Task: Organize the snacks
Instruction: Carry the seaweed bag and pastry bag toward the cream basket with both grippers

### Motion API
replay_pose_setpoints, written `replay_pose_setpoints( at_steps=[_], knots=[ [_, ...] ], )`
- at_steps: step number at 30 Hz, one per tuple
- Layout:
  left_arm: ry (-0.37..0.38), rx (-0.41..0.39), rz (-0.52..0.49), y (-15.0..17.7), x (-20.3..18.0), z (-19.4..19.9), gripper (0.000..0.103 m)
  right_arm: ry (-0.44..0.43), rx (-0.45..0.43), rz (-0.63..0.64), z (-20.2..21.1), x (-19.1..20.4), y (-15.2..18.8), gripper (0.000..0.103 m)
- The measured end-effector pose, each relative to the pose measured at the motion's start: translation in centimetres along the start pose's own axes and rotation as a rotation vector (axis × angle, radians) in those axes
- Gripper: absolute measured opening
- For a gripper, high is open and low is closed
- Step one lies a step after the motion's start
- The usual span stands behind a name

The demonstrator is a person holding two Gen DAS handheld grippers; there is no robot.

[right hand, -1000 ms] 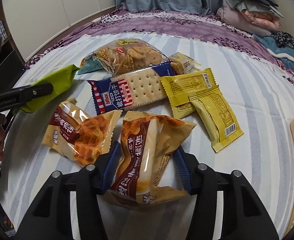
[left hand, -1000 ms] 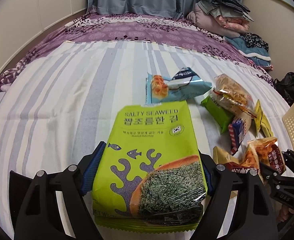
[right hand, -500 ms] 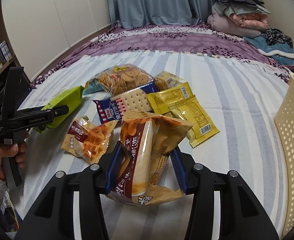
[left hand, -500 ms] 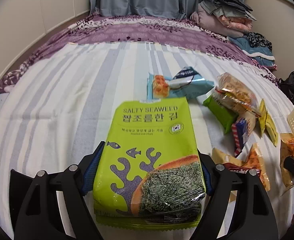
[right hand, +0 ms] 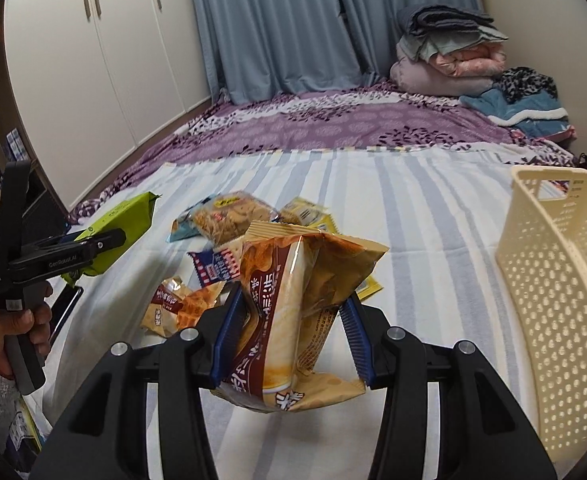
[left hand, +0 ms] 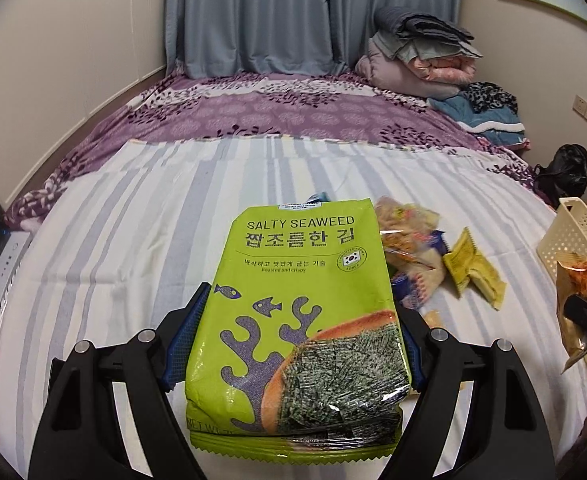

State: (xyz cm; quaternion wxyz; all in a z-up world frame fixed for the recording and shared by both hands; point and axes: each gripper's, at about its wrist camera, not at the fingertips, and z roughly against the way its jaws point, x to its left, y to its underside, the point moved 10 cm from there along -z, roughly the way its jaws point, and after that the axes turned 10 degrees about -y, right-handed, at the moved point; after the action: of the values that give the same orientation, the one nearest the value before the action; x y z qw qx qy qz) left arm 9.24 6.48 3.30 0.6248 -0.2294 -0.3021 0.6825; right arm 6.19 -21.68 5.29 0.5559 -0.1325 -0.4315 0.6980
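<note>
Left wrist view: the left gripper (left hand: 293,344) is clamped on a lime-green seaweed packet (left hand: 301,308), blue pads pressing both long edges, the packet held up over the striped bedsheet (left hand: 133,232). Its print reads "SALTY SEAWEED" above Korean lettering, with "Roasted and crispy" in small type and a round Korean-flag seal. "NET WT" starts at the lower left corner, but the figures are cut off by the fold. Behind the packet lies a pile of loose snacks (left hand: 413,248), blurred and partly covered; only a pair of yellow sachets (left hand: 475,274) shows plainly.

From the right wrist, the right gripper (right hand: 291,344) grips a brown waffle snack bag (right hand: 297,312) by its sides, lifted off the sheet just left of the cream perforated basket (right hand: 561,300). Large Chinese characters run down the bag, crumpled and hard to read. On the sheet beyond it lie a clear cracker bag (right hand: 229,216), a blue-and-red striped biscuit pack (right hand: 215,266) half hidden by the held bag, and a second waffle bag (right hand: 181,308). At the left edge, a hand (right hand: 9,332) holds the other gripper's handle, marked "GenRobot.AI".
</note>
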Motion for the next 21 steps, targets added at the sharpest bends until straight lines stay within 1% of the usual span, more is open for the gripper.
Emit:
replay_pose_setpoints(
  at_steps=[6, 12, 21],
  knots=[
    [0.050, -0.041, -0.058, -1.2, -4.0, 2.5, 0.080, 0.076, -0.107, -0.052, 4.5, -4.0, -1.7, 0.048],
    [0.103, -0.070, -0.119, -1.9, -8.5, 4.6, 0.080, 0.192, -0.199, -0.124, 9.3, -9.7, -2.5, 0.048],
    [0.176, -0.092, -0.197, -2.3, -14.9, 6.7, 0.080, 0.380, -0.236, -0.246, 14.8, -18.4, 0.0, 0.048]
  ],
)
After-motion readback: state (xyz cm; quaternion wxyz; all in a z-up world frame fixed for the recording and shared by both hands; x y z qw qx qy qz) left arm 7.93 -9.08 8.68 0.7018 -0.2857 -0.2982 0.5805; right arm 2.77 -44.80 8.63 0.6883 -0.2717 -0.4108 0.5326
